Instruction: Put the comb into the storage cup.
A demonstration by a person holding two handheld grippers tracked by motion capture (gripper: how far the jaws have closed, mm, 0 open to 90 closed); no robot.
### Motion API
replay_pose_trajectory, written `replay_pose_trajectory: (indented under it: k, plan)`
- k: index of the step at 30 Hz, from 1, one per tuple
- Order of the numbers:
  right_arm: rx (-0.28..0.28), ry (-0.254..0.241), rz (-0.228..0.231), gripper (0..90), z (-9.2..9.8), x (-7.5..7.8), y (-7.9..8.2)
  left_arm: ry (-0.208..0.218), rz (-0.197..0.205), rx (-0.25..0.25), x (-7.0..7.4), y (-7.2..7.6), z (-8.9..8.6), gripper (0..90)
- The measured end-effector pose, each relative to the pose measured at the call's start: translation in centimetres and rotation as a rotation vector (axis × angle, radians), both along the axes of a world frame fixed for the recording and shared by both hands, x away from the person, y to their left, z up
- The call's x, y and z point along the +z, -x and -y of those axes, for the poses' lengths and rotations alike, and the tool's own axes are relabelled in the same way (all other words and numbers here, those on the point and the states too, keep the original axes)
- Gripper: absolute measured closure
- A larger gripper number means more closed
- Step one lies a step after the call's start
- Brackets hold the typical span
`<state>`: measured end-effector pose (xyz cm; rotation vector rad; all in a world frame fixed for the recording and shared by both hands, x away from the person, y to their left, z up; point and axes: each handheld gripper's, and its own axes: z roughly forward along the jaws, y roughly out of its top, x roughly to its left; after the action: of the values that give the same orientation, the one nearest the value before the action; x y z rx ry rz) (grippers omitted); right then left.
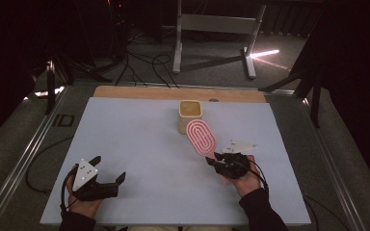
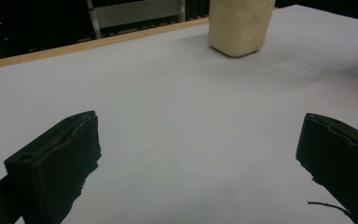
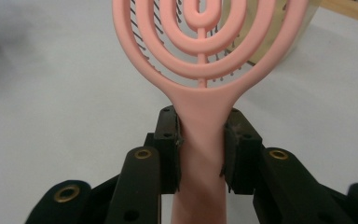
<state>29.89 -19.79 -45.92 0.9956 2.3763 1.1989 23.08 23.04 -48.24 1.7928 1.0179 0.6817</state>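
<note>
The right hand-held gripper (image 3: 200, 149) is closed on the handle of the pink hairbrush (image 3: 205, 56). The brush head hangs just before the beige cup (image 1: 190, 115) beyond it and may knock the cup over. The left hand-held gripper (image 2: 200, 158) stands wide open, empty, above the worktop (image 1: 139, 144).

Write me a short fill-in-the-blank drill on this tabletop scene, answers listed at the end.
1. The right gripper is shut on the handle of a pink ____.
2. The hairbrush has its head pointing toward the beige ____ at the far side of the table.
3. The left gripper has its jaws ____, with nothing between them.
4. The cup stands ____ on the table.

Missing words: hairbrush; cup; open; upright
</note>
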Motion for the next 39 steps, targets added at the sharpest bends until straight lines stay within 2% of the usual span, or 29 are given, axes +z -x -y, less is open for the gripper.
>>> replay_pose_trajectory:
  k: [11, 13, 16, 20, 22, 26, 30, 39]
  plan:
    - [0.013, -0.021, 0.018, 70.4, -1.0, 0.8, -0.1, 0.007, 0.007, -0.011, 1.5, -1.2, 1.0, 0.3]
    - [0.015, -0.023, 0.027, 70.4, -1.2, 1.0, -0.1, 0.004, -0.008, -0.021, 1.8, -1.7, 1.3, 0.3]
    - [0.016, -0.026, 0.029, 70.4, -1.3, 1.0, 0.0, 0.005, -0.005, -0.027, 2.1, -2.1, 1.6, 0.3]
    - [0.014, -0.031, 0.033, 70.4, -1.2, 1.0, 0.1, 0.021, 0.002, -0.031, 2.4, -2.6, 2.0, 0.3]
    - [0.015, -0.033, 0.039, 70.5, -1.2, 1.0, 0.2, 0.028, -0.007, -0.038, 2.6, -2.8, 2.3, 0.3]
    - [0.015, -0.032, 0.038, 70.4, -1.4, 0.9, 0.4, 0.022, -0.012, -0.045, 2.8, -3.2, 3.0, 0.3]
    - [0.018, -0.038, 0.044, 70.4, -1.6, 0.9, 0.5, 0.039, -0.01, -0.052, 2.9, -3.4, 3.5, 0.3]
    - [0.028, -0.042, 0.046, 70.4, -2.1, 0.8, 0.7, 0.048, -0.025, -0.07, 3.2, -4.0, 4.4, 0.3]
